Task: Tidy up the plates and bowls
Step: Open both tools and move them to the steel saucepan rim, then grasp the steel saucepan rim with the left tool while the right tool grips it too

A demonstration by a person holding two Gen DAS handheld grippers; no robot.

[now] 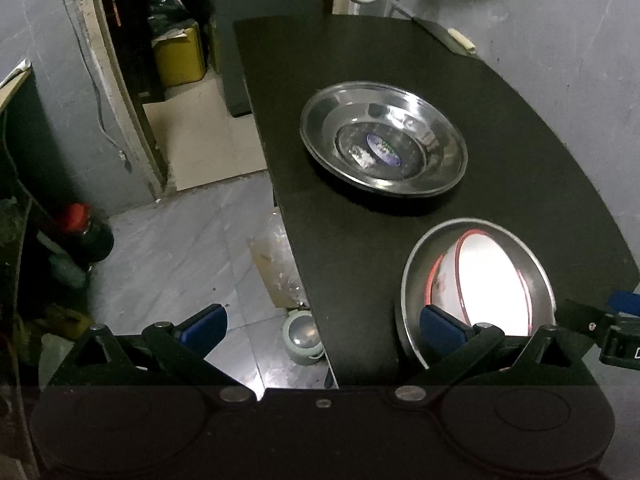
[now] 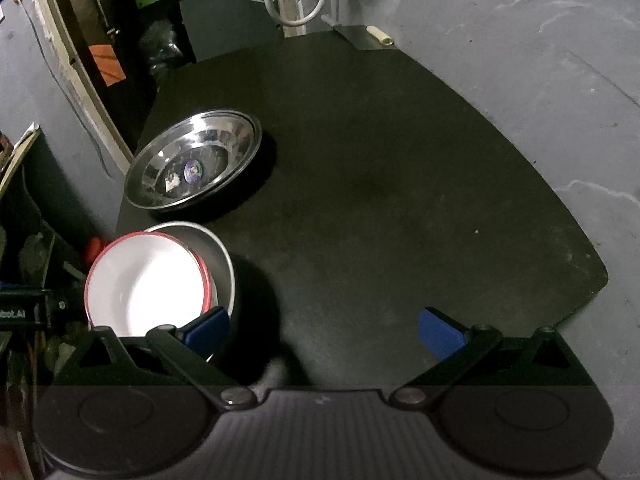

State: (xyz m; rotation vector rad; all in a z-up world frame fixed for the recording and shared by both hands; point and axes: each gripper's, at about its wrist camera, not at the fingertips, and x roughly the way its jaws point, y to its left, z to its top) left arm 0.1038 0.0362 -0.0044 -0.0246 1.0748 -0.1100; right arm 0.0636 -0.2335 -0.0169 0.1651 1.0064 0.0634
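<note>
A steel plate (image 1: 384,138) (image 2: 194,164) with a sticker at its centre lies on the black table (image 1: 340,240) (image 2: 380,184), with what looks like a second plate under it. Nearer to me stands a steel bowl (image 1: 538,276) (image 2: 224,256) holding a white bowl with a red rim (image 1: 492,280) (image 2: 144,284). My left gripper (image 1: 322,328) is open and hangs over the table's left edge, its right fingertip (image 1: 442,326) in front of the steel bowl. My right gripper (image 2: 324,332) is open above bare table, its left fingertip (image 2: 206,330) close to the bowls.
The table's far end carries a small dark board with a pale roll (image 1: 462,40) (image 2: 380,36). Left of the table is tiled floor with a small round object (image 1: 302,336), a red-capped dark bottle (image 1: 84,232) and a yellow container (image 1: 180,56). A grey wall runs along the right.
</note>
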